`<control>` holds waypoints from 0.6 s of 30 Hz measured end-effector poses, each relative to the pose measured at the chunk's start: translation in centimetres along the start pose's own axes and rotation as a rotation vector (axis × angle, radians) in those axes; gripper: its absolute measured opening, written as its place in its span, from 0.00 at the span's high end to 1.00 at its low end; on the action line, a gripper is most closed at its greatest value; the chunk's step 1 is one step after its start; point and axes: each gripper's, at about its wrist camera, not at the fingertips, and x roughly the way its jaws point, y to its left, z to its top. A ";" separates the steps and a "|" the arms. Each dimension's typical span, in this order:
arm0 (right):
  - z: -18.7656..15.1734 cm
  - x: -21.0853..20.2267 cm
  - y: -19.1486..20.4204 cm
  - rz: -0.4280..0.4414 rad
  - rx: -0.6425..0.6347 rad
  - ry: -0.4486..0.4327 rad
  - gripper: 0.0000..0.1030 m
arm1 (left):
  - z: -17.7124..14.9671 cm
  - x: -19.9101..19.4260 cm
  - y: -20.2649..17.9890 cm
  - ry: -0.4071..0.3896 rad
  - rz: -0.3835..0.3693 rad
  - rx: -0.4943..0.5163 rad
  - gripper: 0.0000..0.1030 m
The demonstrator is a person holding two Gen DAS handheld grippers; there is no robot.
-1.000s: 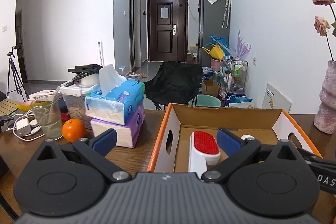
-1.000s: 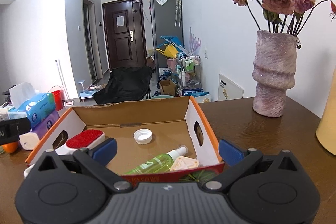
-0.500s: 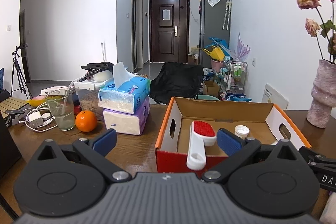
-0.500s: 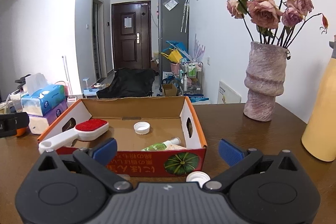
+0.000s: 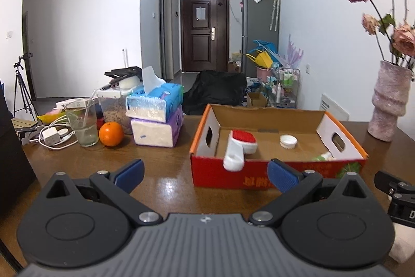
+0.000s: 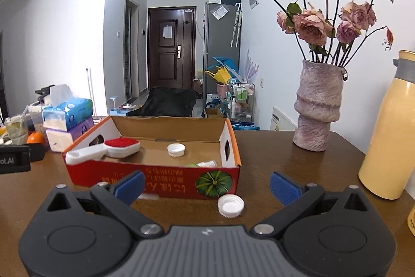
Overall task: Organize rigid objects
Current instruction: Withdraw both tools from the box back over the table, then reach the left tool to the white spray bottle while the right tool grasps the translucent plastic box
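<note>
While both fingers gape empty | left gripper [image 5: 205, 170] | right gripper [image 6: 206, 181] | cap [image 6: 230, 205] before box [image 6: 166, 181]

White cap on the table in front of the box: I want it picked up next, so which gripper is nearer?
Right. The white cap lies just ahead of the right gripper, between its open jaws; the left wrist view doesn't show it.

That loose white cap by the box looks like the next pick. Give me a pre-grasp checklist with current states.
1. Right gripper open and empty: ok.
2. White cap on the table between the fingers, opening up: ok.
3. Cap clear of the cardboard box front wall: ok.
4. Free floor space in the box beside the second cap: ok.
5. Left gripper open, out of the way: ok.
6. Brush handle overhanging the box rim: not ok.
</note>
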 end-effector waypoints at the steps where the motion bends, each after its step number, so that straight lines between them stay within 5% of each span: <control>1: -0.2 -0.4 -0.1 0.002 -0.003 0.000 0.00 | -0.2 -0.3 -0.1 0.001 -0.002 0.001 0.00; 18: -4.0 -5.8 -1.1 -0.012 -0.067 -0.010 0.00 | -5.0 -5.2 -1.0 0.012 -0.031 0.040 0.00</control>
